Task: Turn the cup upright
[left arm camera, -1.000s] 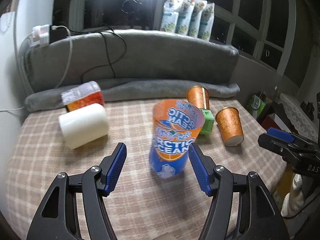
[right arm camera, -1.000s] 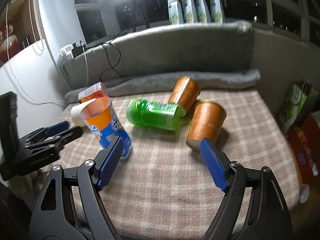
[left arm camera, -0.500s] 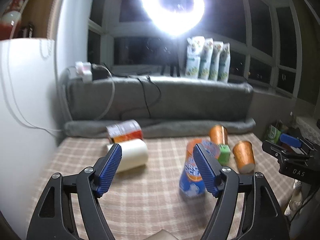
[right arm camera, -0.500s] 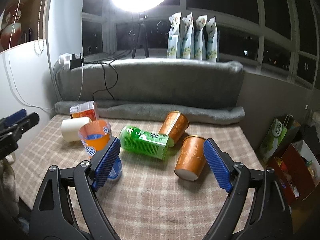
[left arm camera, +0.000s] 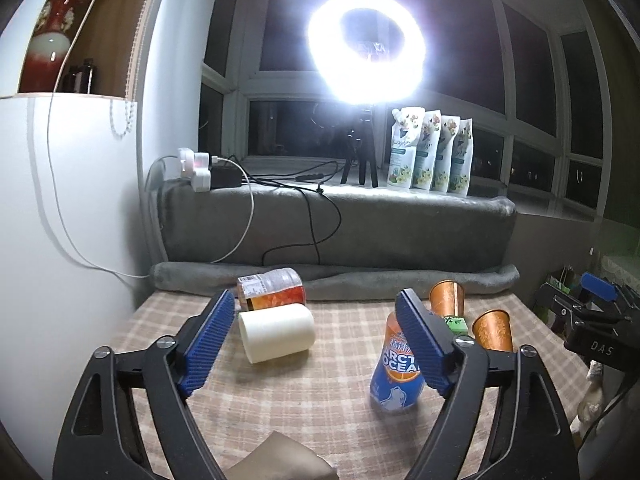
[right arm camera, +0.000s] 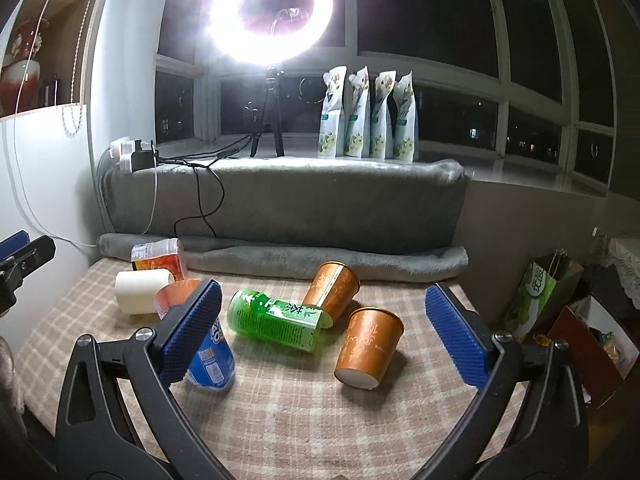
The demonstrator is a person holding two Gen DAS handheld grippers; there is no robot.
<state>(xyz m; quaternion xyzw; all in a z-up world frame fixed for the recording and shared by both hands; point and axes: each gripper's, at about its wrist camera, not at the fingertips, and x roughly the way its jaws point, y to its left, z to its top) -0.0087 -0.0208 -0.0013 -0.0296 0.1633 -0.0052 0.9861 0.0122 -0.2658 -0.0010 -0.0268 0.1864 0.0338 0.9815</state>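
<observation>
An orange and blue "Arctic Ocean" cup (left arm camera: 396,372) stands upright on the checked tablecloth (left arm camera: 304,392), partly behind my left gripper's right finger. It also shows in the right wrist view (right arm camera: 210,356), mouth up. My left gripper (left arm camera: 316,344) is open and empty, pulled back above the table. My right gripper (right arm camera: 324,332) is open and empty, above the table's front. Two orange paper cups (right arm camera: 370,346) (right arm camera: 334,288) lie tipped on the cloth, and a white cup (left arm camera: 276,332) lies on its side.
A green bottle (right arm camera: 276,318) lies between the cups. An orange-labelled jar (left arm camera: 270,290) lies at the back by a grey rolled blanket (left arm camera: 360,276). A bright ring light (left arm camera: 366,46) on a tripod and several pouches (left arm camera: 432,154) stand on the sill. Bags (right arm camera: 560,312) sit beside the table's right edge.
My left gripper has drawn back and tilted up from the Arctic Ocean cup, which stays upright. My right gripper has also pulled back and risen.
</observation>
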